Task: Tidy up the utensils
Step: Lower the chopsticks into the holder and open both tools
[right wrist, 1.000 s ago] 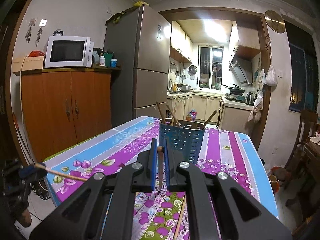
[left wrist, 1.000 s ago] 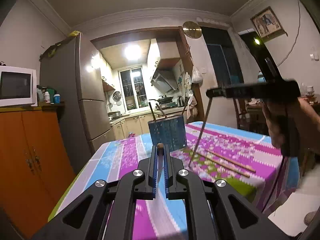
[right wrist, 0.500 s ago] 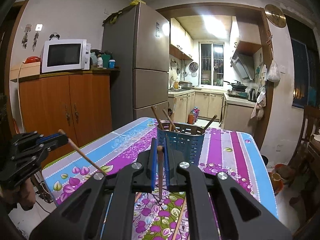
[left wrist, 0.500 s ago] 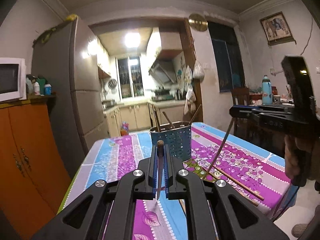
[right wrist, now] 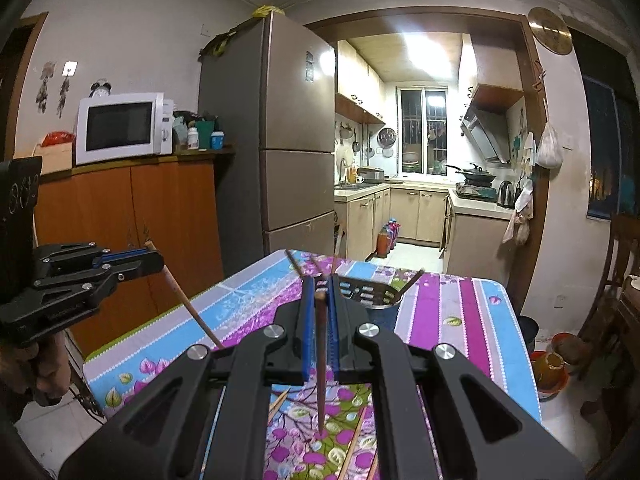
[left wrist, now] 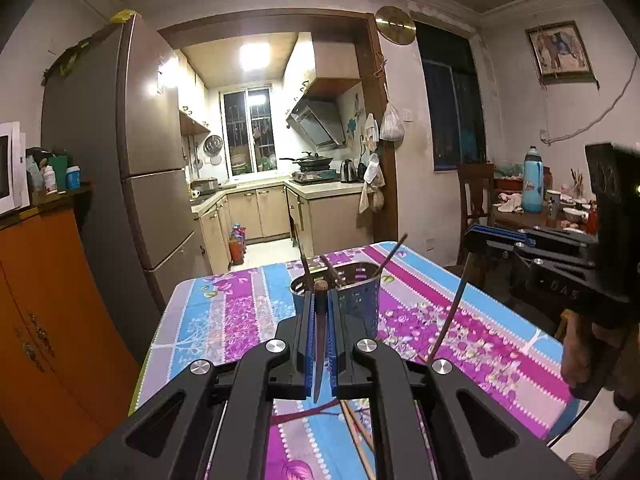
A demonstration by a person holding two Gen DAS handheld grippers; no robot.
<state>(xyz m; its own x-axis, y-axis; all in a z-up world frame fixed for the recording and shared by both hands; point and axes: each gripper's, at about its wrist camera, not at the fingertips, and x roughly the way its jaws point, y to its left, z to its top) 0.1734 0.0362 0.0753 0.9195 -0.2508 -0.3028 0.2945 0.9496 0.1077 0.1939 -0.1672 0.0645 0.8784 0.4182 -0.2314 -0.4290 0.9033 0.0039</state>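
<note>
My left gripper (left wrist: pixel 319 300) is shut on a brown chopstick (left wrist: pixel 319 344) that hangs down between the fingers, above the near table edge. My right gripper (right wrist: pixel 319 286) is shut on another chopstick (right wrist: pixel 320 360), also pointing down. Each gripper shows in the other's view, the right one (left wrist: pixel 472 236) with its chopstick (left wrist: pixel 448 320), the left one (right wrist: pixel 154 258) with its chopstick (right wrist: pixel 188 304). A perforated metal utensil holder (left wrist: pixel 356 300) with several chopsticks in it stands on the table ahead of both; it also shows in the right wrist view (right wrist: pixel 376 296). Loose chopsticks (left wrist: pixel 358 440) lie on the table below.
The table has a purple and blue floral cloth (left wrist: pixel 224 312). An orange cabinet (right wrist: pixel 132 216) with a microwave (right wrist: pixel 120 128) and a grey fridge (right wrist: pixel 288 148) stand to the left. A wooden chair (left wrist: pixel 474 204) and a cluttered side table (left wrist: pixel 532 212) are on the right.
Both grippers have tilted and moved closer over the table, each still holding its chopstick. The holder now sits nearer and lower in both views.
</note>
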